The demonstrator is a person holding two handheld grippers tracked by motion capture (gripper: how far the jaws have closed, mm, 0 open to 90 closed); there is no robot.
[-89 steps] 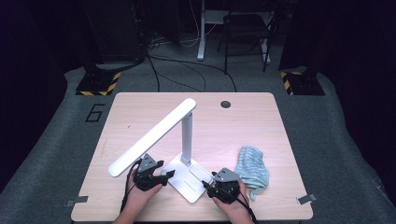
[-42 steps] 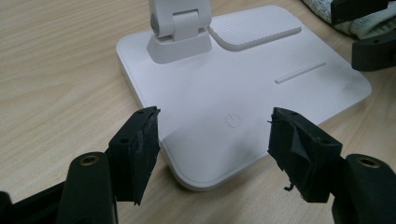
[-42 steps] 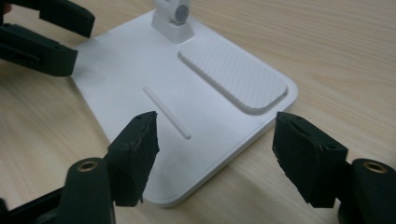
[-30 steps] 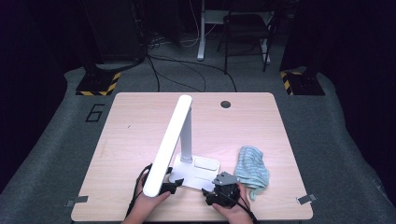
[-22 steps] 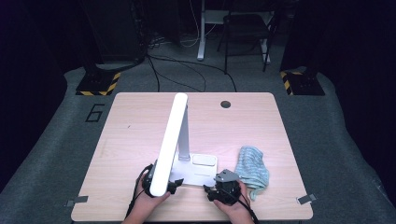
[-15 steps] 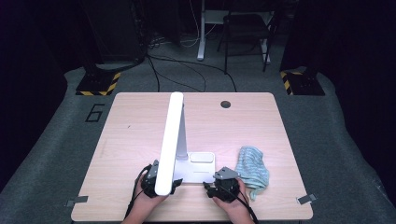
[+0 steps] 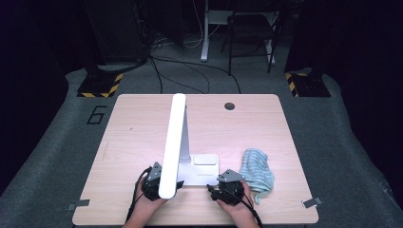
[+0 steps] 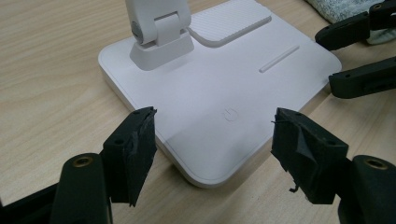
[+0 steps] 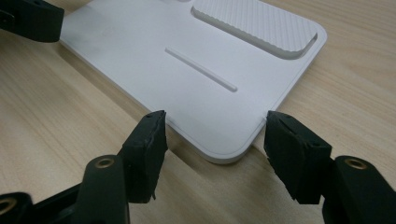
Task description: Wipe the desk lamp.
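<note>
Both jaws spread, the left gripper (image 8: 215, 154) straddles one near corner of the lamp base (image 8: 219, 88) while the right gripper (image 9: 215, 149) straddles another, pinching nothing.

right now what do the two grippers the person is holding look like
Both are black two-jaw tools. The left gripper has blocky jaws wrapped in frayed black tape, with brass-coloured screws lower down. The right gripper has the same black jaws and brass screws. From above, each carries a grey three-cornered plate, and a black cable trails back from the left one. No sleeves show; the forearms are bare.
</note>
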